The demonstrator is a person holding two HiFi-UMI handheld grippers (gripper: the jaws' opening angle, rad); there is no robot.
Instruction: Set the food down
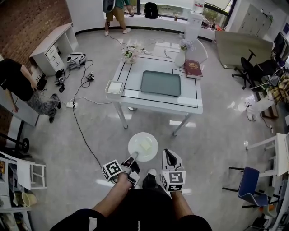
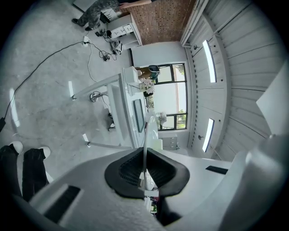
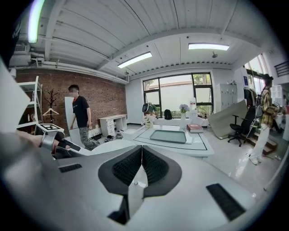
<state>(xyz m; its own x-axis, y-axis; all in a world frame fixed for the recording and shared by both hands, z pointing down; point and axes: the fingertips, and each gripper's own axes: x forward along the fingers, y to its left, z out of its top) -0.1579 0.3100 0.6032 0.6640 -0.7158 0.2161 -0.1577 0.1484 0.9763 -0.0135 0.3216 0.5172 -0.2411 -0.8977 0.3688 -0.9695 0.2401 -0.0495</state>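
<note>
Food [image 1: 145, 145] lies on the plate [image 1: 135, 151] our left gripper [image 1: 132, 159] pinches, table [image 1: 192, 103] at twelve o'clock; the left gripper view shows us only the rim. Our right gripper [image 3: 141, 159] is clenched, empty.

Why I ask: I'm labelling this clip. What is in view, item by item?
round white plate: one, held over the floor
pale food piece: one, cream, on the plate
white rectangular table: one, ahead
dark green tray: one, table centre
square white dish: one, table's left corner
red-brown book: one, far right corner
white vase of flowers: one, beside the book
bystanders: three, left, far end, right
left gripper: one, white, jaws shut on the plate's rim
right gripper: one, white, jaws shut, empty
</note>
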